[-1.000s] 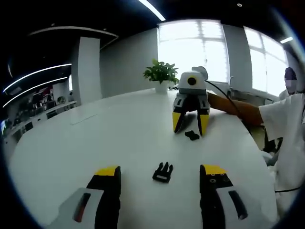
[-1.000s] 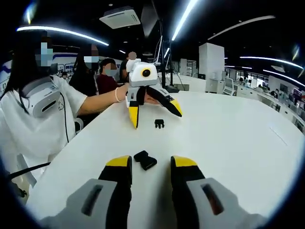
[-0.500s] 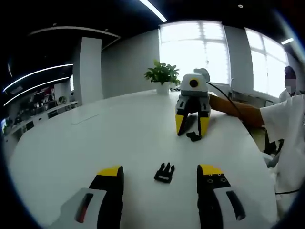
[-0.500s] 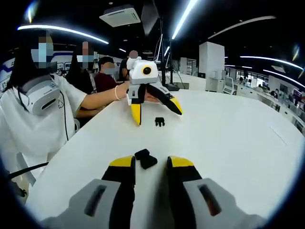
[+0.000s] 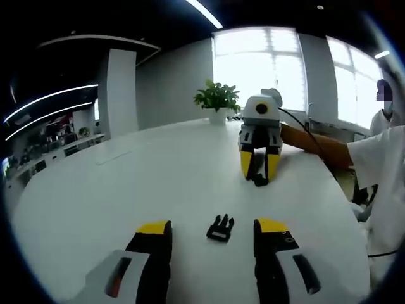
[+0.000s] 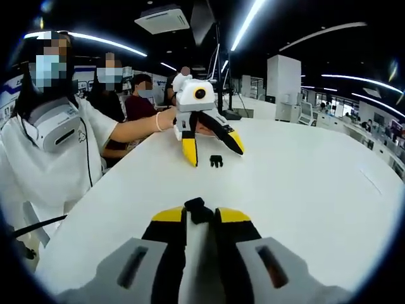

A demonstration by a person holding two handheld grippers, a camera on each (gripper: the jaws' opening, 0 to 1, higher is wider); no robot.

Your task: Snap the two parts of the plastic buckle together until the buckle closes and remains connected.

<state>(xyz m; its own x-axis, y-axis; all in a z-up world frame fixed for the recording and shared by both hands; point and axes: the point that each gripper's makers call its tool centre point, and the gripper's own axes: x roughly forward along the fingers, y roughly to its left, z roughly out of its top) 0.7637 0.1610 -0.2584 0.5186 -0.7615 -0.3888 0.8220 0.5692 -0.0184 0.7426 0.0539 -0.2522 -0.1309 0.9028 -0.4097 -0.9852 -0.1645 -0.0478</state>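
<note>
- Black socket (image 6: 197, 209), one half of the buckle, sits between the yellow tips of the right claw (image 6: 200, 215); the jaws have closed in on it from both sides and seem to pinch it, though the contact itself is hard to make out.
- In the left gripper view that same claw (image 5: 260, 168) stands tip-down on the table with the socket (image 5: 259, 180) at its tips.
- Left claw (image 5: 211, 227) is spread wide and holds nothing.
- Pronged clip (image 5: 220, 228), the other half, lies flat on the white table (image 5: 126, 190) between the left claw's tips, touching neither jaw.
- From the right gripper view the left claw (image 6: 212, 149) hangs over the table with its jaws apart, and the clip (image 6: 216, 161) lies between its tips.
- The two halves lie well apart.
- No writing or label can be read.
- Beyond: a potted plant (image 5: 216, 99) at the far edge by bright windows, and a person in a white shirt (image 6: 47, 145) seated at the table's side.
</note>
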